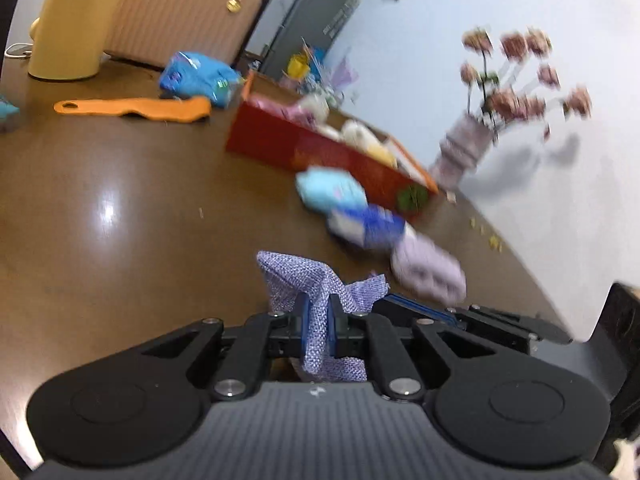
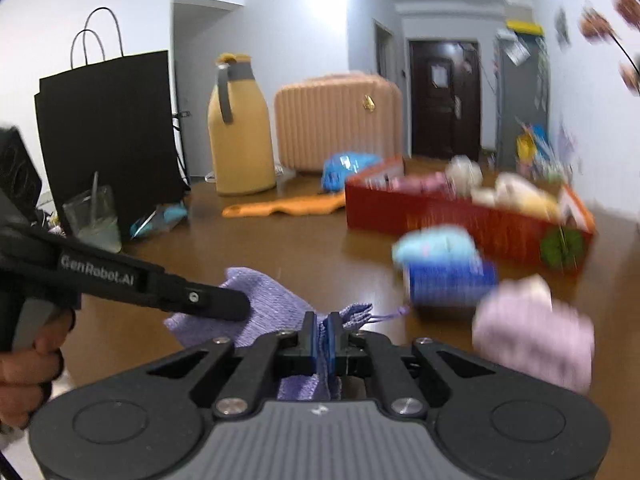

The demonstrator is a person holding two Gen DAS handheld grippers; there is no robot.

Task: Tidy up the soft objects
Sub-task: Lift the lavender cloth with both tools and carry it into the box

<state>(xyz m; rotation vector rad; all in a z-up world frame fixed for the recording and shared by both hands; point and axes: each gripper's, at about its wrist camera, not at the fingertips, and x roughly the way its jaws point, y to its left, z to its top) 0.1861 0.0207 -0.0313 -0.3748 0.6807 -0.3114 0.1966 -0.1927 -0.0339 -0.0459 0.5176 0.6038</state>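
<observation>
you've got both grippers clamped on the purple mesh pouch [image 1: 320, 284] at bottom center: left gripper [image 1: 319, 320] pinching one part, right gripper [image 2: 324, 334] the other. the red box [image 2: 460, 216] of soft stuff sits center right.

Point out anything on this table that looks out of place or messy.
Small yellowish crumbs lie scattered on the table along the wall. Three soft items, a light blue one, a dark blue one and a lilac one, still lie outside the red box. Blur hides finer detail.
</observation>
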